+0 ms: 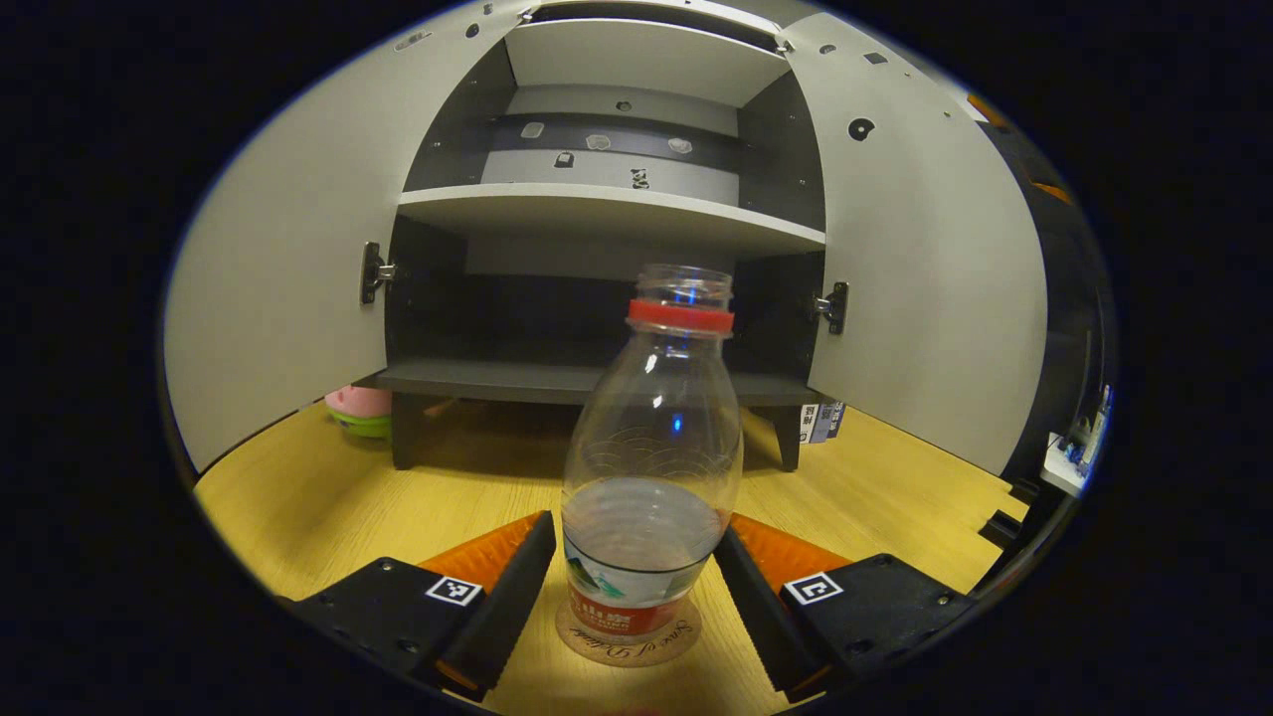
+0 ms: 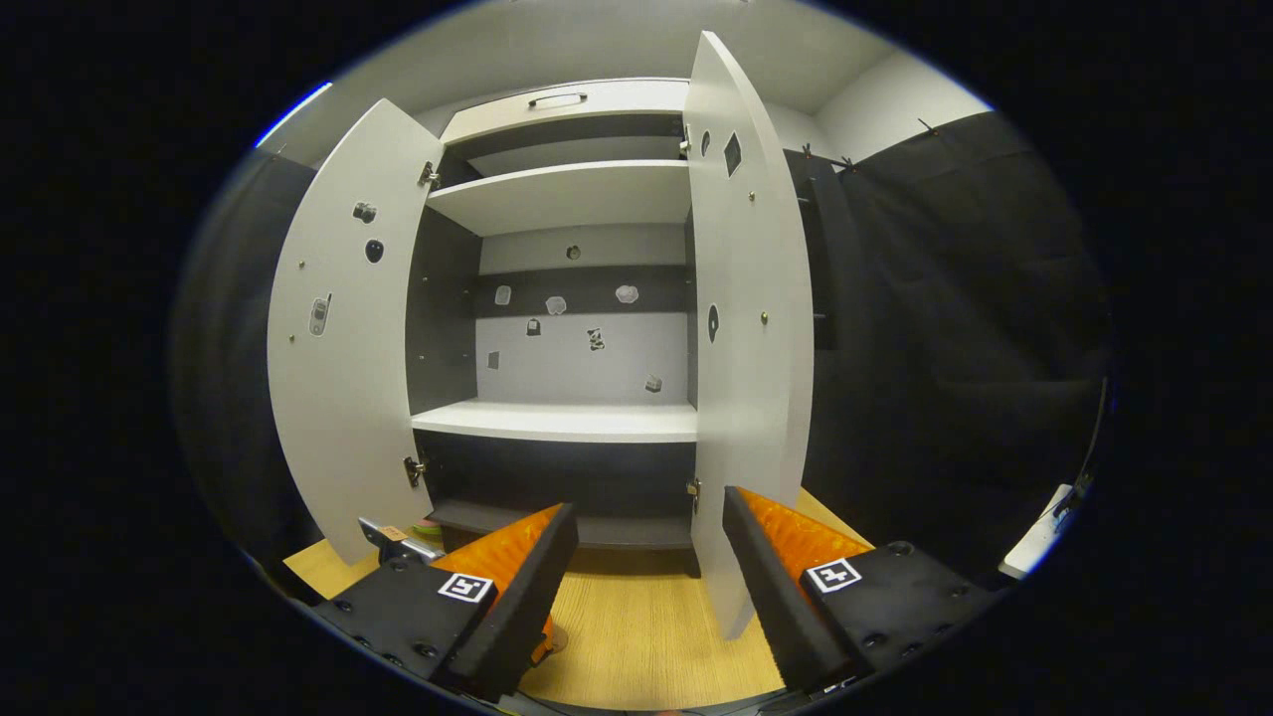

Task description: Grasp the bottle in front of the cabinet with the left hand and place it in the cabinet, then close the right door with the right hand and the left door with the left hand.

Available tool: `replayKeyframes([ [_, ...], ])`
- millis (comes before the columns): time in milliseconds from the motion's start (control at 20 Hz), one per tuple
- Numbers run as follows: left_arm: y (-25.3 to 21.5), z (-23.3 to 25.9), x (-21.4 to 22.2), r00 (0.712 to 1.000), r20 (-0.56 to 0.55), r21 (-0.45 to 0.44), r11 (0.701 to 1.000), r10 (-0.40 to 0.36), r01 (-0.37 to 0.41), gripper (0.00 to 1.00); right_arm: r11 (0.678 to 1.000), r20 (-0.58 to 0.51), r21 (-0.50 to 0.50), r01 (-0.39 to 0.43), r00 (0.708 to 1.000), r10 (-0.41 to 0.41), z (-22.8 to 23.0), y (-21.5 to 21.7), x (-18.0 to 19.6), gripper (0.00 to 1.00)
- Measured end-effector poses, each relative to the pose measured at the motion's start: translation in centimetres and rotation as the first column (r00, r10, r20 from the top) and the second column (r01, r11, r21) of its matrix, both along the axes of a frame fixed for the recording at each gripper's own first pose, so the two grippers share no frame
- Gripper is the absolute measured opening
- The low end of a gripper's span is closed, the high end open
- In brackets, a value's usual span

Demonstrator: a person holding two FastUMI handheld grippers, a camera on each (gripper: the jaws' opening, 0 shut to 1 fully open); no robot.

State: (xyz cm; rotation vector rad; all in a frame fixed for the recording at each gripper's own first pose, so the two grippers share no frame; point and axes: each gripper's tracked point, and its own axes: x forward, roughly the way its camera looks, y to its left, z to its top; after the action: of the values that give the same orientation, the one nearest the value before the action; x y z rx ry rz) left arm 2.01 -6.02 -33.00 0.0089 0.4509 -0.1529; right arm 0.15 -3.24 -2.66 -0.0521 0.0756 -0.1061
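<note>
Clear bottle [image 1: 651, 467] with red neck ring, uncapped, roughly a third full of water, upright on a round coaster [image 1: 629, 633] on the worktop [image 1: 328, 497] before the open cabinet [image 1: 612, 214]. Left gripper [image 1: 636, 582] spread around its base, contact unclear. Right gripper [image 2: 651, 582] wide, empty, near the right door [image 2: 746, 328]. Label writing unreadable.

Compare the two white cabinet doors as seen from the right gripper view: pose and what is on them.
The left white cabinet door swings wide, showing its broad inner face; the right white cabinet door stands nearly edge-on to the camera and looks narrower. The left door stands clear of the right claw; the right door's lower edge falls between that claw's fingers. Both are open, hinged to the cabinet, and carry small dark marks.
</note>
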Motion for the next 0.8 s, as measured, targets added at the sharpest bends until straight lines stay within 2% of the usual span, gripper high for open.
replayKeyframes([
  [100,-0.2,0.2,-0.2,1.000,-0.002,-0.021,1.000,-0.016,0.016,0.92,1.000,-0.007,0.006,-0.006,1.000,0.006,-0.2,0.1,0.0,0.98],
  [150,0.0,0.3,-0.4,1.000,-0.006,-0.024,1.000,-0.013,0.013,0.79,1.000,-0.007,0.010,-0.009,1.000,0.009,-0.3,0.1,0.0,0.98],
  [250,-0.4,1.3,-0.8,0.999,-0.023,-0.061,0.998,-0.032,0.031,0.74,1.000,-0.008,0.012,-0.013,1.000,0.014,-0.4,0.1,-0.1,0.98],
  [350,-0.3,3.1,-1.5,0.998,-0.055,-0.087,0.996,-0.039,0.034,0.74,1.000,-0.010,0.012,-0.021,1.000,0.021,-0.5,0.1,0.0,0.98],
  [650,0.8,16.0,-1.0,0.998,-0.006,-0.169,0.984,-0.063,0.061,0.74,0.998,-0.022,0.036,-0.051,0.998,0.052,-1.5,1.2,0.8,0.98],
  [800,1.6,24.3,1.3,0.993,0.082,-0.183,0.979,-0.080,0.094,0.74,0.997,-0.023,0.038,-0.064,0.998,0.065,-2.0,1.8,0.9,0.98],
])
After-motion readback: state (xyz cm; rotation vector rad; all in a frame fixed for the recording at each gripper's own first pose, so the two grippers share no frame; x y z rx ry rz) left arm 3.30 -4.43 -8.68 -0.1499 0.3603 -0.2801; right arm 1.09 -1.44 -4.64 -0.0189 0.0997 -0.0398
